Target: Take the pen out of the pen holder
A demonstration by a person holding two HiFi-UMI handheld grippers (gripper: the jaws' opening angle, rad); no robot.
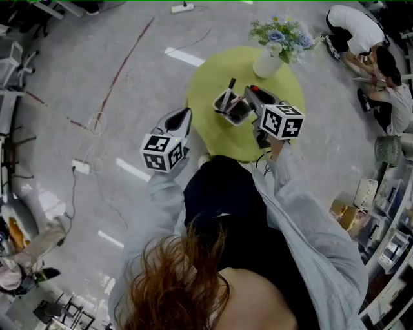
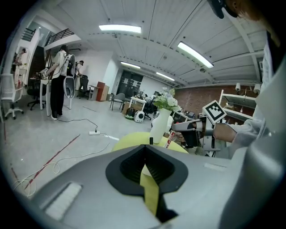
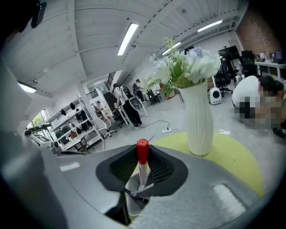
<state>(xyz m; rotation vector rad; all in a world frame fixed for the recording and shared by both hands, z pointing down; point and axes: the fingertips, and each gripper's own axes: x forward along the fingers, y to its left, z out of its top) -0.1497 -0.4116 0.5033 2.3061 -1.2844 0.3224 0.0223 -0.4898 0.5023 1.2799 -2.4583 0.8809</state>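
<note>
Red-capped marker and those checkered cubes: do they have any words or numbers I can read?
No text can be read anywhere.
On the red-capped marker: red print on its white barrel, too small and blurred to read.
On the marker cubes: only black-and-white square patterns, no letters or numbers.

Round yellow-green surface (image 1: 213, 132) stands on a grey floor (image 1: 77, 84). A white ribbed vase (image 1: 268, 62) with blue and white flowers stands upright on the surface, close to the far edge. The pen holder (image 1: 231, 108), a small pale-rimmed rectangular box, sits on the surface near the vase, on its near-left side, towards the middle. On the floor, a white power strip (image 1: 182, 8) with its cable lies beyond the vase to the left. A red line (image 1: 122, 64) runs well left of the vase. Two people (image 1: 371, 51) sit to the vase's right.
</note>
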